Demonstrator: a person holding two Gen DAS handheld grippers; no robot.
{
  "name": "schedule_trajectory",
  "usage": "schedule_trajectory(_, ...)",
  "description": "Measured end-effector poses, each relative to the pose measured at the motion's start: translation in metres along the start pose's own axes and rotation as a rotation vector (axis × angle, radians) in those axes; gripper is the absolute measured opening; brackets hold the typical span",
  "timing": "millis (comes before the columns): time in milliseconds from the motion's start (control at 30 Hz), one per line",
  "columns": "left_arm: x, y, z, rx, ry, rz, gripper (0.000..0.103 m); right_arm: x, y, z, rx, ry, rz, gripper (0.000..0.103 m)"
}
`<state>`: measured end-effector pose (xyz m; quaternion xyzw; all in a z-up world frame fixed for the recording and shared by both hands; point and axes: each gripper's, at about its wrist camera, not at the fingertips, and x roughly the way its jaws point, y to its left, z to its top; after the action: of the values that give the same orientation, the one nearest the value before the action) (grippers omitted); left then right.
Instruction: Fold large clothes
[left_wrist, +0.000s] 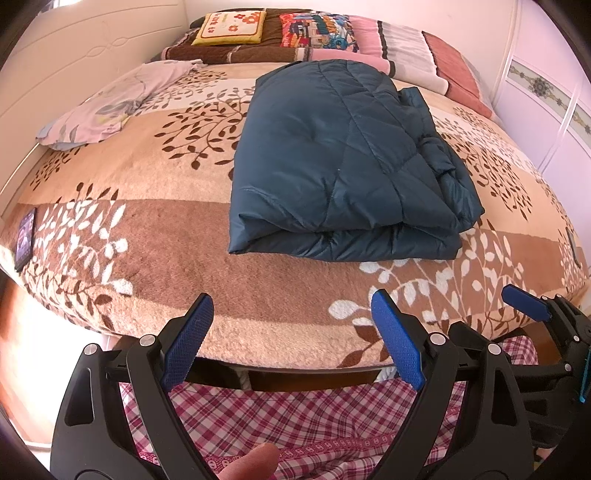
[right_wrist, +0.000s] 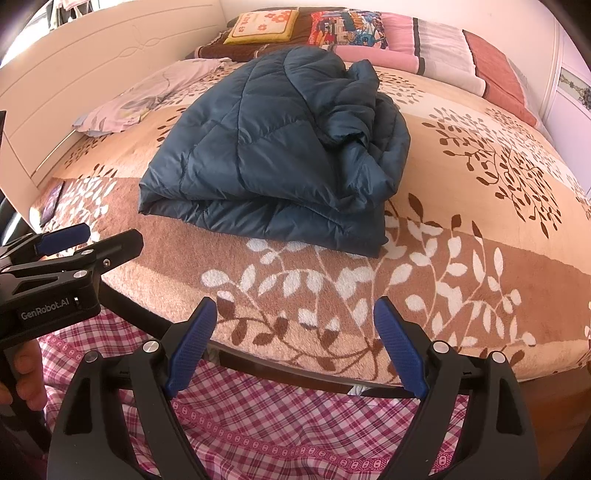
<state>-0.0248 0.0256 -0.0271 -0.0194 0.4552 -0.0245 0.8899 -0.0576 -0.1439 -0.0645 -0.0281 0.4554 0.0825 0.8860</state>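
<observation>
left wrist view shows my left gripper (left_wrist: 291, 339) with its blue pads (left_wrist: 188, 343) spread wide and nothing between them, hanging over the near edge of the bed, well short of the jacket. that dark teal quilted down jacket (left_wrist: 332, 158) is my landmark: it lies folded into a thick rectangle on the tan fleece blanket (left_wrist: 147, 229) with the leaf pattern, its folded edge toward me and a bunched sleeve or collar part sticking out on its right side. left of the jacket, near the white headboard (left_wrist: 74, 55), lies a crumpled pale lilac floral cloth (left_wrist: 110, 99). beyond the jacket, at the far end of the bed, sit a yellow flower cushion (left_wrist: 231, 27), a bright cartoon-print pillow (left_wrist: 317, 31) and a pink striped folded blanket (left_wrist: 399, 48). far to the jacket's left, at the blanket's edge, lies a dark phone (left_wrist: 26, 238). nearer than the jacket, below the bed edge, i see my pink checked clothing (left_wrist: 295, 417) and a fingertip (left_wrist: 251, 461).

right wrist view shows my right gripper (right_wrist: 295, 347) likewise parted wide, empty, held over the near blanket edge in front of the jacket (right_wrist: 266, 147) and apart from it. from this side the jacket's loose bunched part rests on its top right. my left gripper (right_wrist: 66, 236) shows at the left, in front of the jacket and to its left, with my fingers (right_wrist: 26, 373) around its handle.
</observation>
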Motion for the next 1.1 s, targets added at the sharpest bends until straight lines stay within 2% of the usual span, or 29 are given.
schedule_trajectory(1100, 0.0010, -0.0040, -0.0001, 0.011, 0.003, -0.014, 0.085, 0.0048, -0.0016, -0.0045, 0.002, 0.016, 0.005, 0.084)
